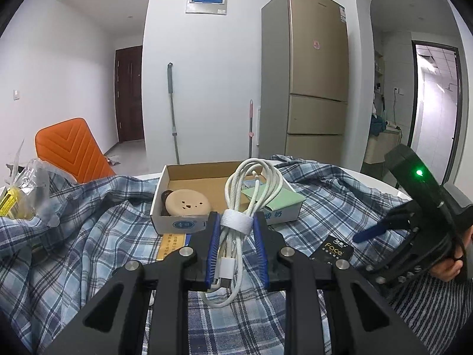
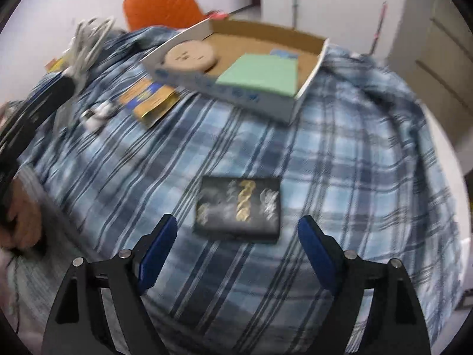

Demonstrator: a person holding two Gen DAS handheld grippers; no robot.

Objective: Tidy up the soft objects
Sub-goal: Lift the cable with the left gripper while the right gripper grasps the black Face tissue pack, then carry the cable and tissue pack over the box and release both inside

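My left gripper (image 1: 236, 220) is shut on a coiled white cable (image 1: 249, 189) bound by a white strap, held above the plaid cloth in front of the open cardboard box (image 1: 177, 222). The box holds a round beige pad (image 1: 187, 202) and a green cloth (image 1: 280, 199). In the blurred right wrist view the box (image 2: 283, 109), beige pad (image 2: 190, 56) and green cloth (image 2: 260, 74) lie ahead. My right gripper (image 2: 236, 230) is open, just above the cloth, with a black packet (image 2: 239, 207) between and just beyond its fingertips. The cable (image 2: 88, 44) shows at far left.
A blue plaid cloth (image 1: 88, 236) covers the round table. A gold-blue packet (image 2: 147, 100) and a small white item (image 2: 99, 114) lie left of the box. A black "Face" packet (image 1: 332, 251) lies right. A plastic bag (image 1: 26, 189) and orange chair (image 1: 68, 151) stand at left.
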